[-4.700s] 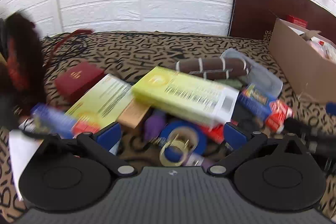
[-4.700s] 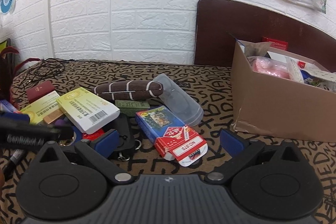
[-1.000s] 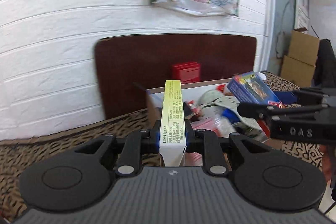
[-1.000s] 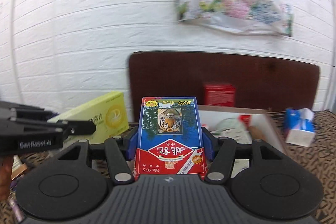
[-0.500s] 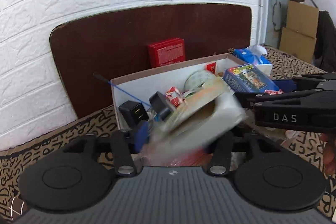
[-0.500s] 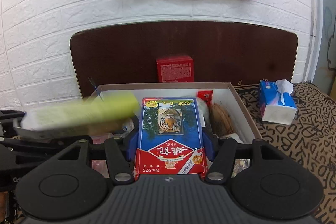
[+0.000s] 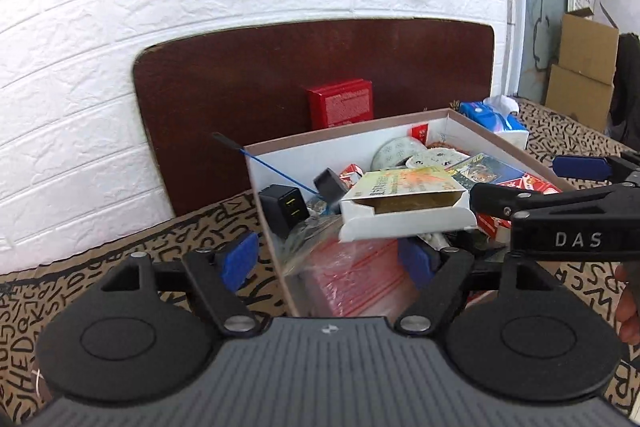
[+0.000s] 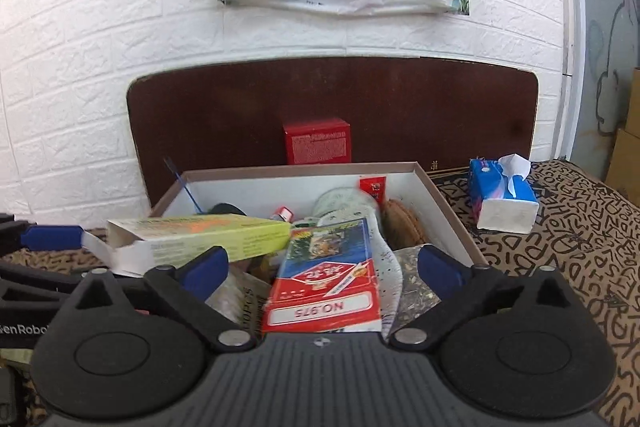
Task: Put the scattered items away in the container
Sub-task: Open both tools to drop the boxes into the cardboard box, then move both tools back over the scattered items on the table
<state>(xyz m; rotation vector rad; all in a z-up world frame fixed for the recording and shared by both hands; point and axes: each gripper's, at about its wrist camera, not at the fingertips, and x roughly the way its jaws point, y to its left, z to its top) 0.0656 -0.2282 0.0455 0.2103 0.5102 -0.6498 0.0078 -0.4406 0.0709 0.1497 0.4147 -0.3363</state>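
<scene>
Yellow-green carton point(image 7: 404, 201) and blue-and-red card pack point(image 8: 326, 277) were seen lying loose atop the overfilled cardboard box point(image 7: 276, 227), both grippers point(image 7: 330, 261) point(image 8: 322, 265) spread empty, a spill over the near rim judged possible.

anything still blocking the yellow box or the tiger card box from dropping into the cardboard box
Nothing visible does. Both grippers are open, the left gripper and the right gripper, and the yellow box and the card box already lie on the pile inside the cardboard box.
</scene>
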